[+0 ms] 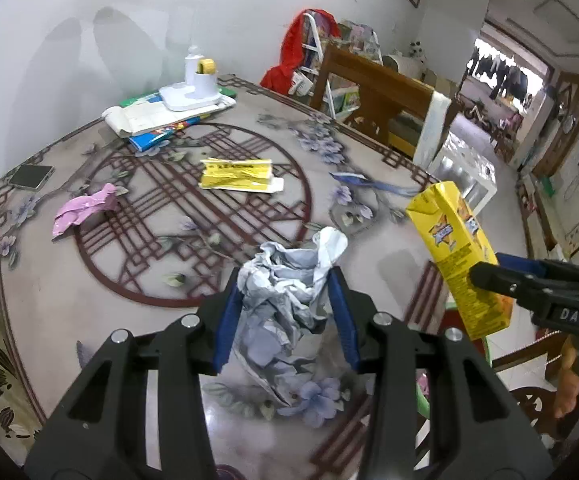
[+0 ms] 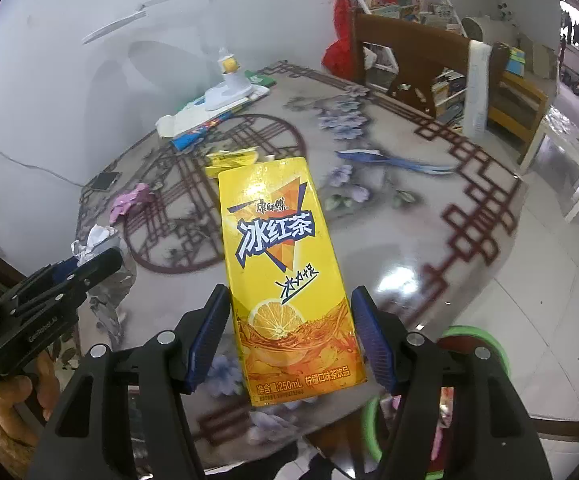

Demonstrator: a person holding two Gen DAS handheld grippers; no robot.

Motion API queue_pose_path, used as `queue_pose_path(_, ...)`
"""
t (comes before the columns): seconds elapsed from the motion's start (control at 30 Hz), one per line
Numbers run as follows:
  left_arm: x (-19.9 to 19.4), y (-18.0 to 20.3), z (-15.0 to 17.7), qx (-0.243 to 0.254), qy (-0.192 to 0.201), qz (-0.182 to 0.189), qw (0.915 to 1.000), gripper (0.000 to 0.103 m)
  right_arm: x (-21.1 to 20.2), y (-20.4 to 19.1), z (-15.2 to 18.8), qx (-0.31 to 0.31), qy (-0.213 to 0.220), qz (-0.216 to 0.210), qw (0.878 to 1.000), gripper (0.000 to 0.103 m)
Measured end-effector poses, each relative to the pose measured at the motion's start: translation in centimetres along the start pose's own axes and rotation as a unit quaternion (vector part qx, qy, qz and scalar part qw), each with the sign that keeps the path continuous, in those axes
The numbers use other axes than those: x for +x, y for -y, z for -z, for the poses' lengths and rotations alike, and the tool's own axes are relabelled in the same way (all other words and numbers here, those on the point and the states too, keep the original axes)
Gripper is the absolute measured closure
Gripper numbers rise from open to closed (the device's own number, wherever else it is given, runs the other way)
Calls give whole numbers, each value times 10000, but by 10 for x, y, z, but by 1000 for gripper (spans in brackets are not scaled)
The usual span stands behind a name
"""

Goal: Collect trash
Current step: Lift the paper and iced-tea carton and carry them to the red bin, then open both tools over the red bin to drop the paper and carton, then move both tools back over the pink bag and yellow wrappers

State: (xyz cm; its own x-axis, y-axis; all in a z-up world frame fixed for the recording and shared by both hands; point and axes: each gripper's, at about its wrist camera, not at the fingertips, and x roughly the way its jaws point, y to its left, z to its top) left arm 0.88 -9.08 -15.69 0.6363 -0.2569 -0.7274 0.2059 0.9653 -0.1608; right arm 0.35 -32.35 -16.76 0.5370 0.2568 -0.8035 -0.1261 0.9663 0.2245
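Gripping crumpled grey-white paper wad (image 1: 289, 280), left gripper (image 1: 285, 300) above patterned tabletop (image 1: 129, 272). Right gripper (image 2: 289, 336) clamps yellow iced-tea carton (image 2: 285, 280); label readable only in right view. Carton long axis along fingers, top pointing away.

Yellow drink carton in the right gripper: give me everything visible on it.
The drink carton is a tall yellow paperboard box, printed with blue-and-white Chinese lettering, an orange triangle, a lemon slice and amber tea at the bottom. It looks intact, its top fold closed. It is held off the table, leaning slightly, gripped near its lower end by the right gripper, one blue pad on each narrow side. Nothing else touches it.
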Motion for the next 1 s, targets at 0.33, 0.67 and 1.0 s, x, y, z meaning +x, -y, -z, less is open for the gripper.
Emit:
queue_pose_path(0.33,1,84,10,257,-153,735,9968,62,-32,64,31,303,-83,341,9989,42)
queue_pose_path(0.67,31,190,33,1014,-458,1379,9842,62,-65,150,87,1120,-300,961,9886,50)
queue_pose_path(1.0,46,245,47,1508,-515,1565,9747,28,-76,193,112,1799,-187,952,9789,51)
